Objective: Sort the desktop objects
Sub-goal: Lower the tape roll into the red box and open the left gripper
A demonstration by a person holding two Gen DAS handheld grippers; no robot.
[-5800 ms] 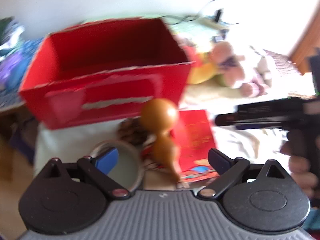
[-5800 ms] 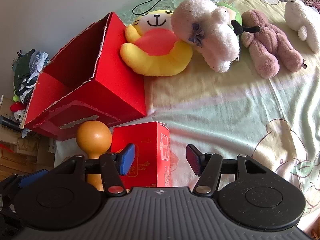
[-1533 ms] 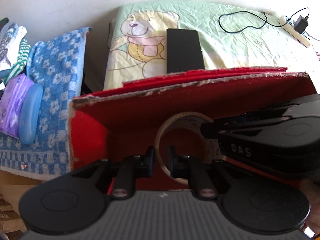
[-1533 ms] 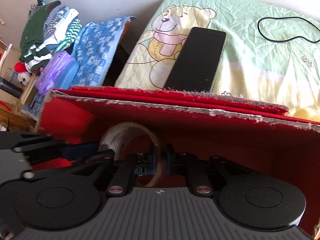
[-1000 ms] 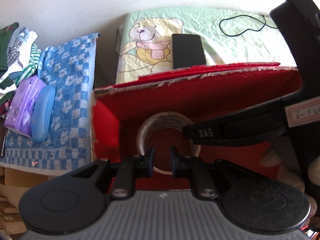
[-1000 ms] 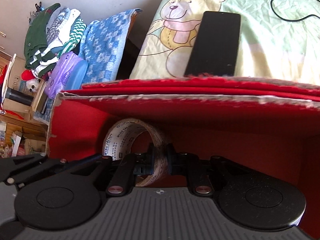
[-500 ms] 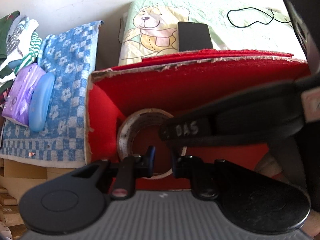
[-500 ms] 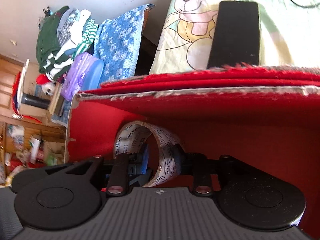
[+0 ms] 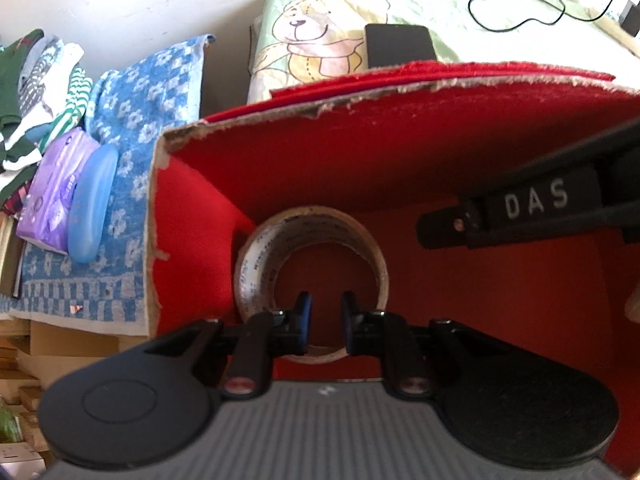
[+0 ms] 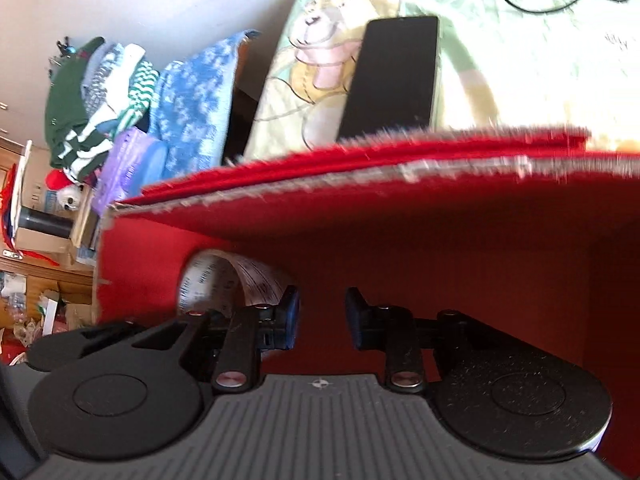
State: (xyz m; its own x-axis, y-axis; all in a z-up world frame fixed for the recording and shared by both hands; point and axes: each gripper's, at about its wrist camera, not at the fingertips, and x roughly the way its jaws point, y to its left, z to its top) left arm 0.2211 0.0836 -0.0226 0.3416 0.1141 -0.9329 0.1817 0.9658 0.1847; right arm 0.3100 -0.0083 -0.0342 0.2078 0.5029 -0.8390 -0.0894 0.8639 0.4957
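While your left claw (image 9: 325,312) pinches the tape roll (image 9: 256,256) near the red box's (image 9: 188,220) left wall, release low. Your right claw (image 10: 320,312), closing empty: withdraw.

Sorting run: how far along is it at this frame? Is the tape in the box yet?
Done: the beige roll of packing tape is down inside the red cardboard box. In hand: the left gripper is clamped on the roll's near wall; the right gripper is beside it, jaws closing on nothing. Left: release the roll and pull out. No other items to sort are in view.
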